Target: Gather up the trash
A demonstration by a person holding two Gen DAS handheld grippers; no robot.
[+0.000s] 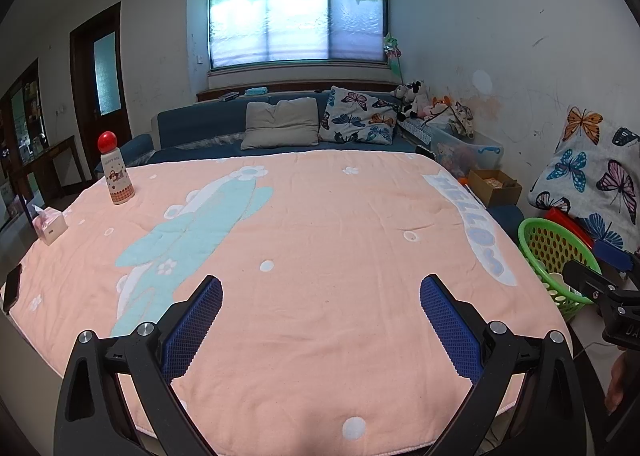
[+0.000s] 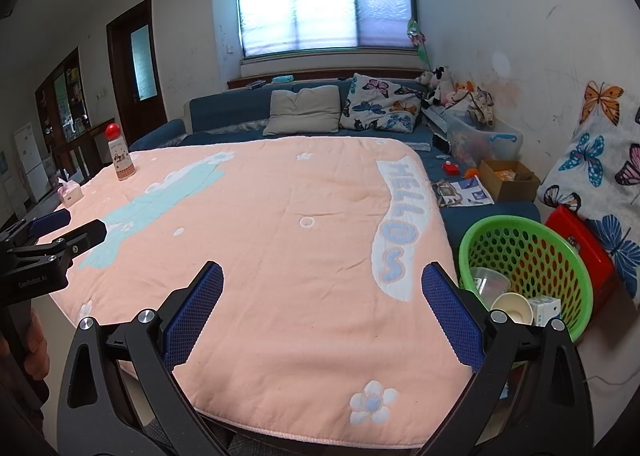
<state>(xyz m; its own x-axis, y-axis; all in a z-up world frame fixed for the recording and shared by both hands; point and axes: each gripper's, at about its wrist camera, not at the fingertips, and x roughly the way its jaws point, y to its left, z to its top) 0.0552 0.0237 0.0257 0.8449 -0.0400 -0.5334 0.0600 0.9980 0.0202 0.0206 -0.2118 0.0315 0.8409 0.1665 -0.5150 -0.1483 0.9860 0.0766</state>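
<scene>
I see my left gripper (image 1: 320, 296) with fingers spread wide, holding nothing, low in its frame over the pink blanket (image 1: 320, 224). My right gripper (image 2: 322, 284) is likewise apart. The green basket (image 2: 576, 256) sits lower right, holding a paper cup (image 2: 514, 308), clear cup (image 2: 490, 282) and small carton (image 2: 546, 308).

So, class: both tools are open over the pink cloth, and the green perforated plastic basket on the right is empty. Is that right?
Not quite. The green perforated plastic basket is not empty: the right wrist view shows a clear plastic cup, a paper cup and a small white carton inside. The left tool and right tool are indeed open over the pink cloth.
</scene>
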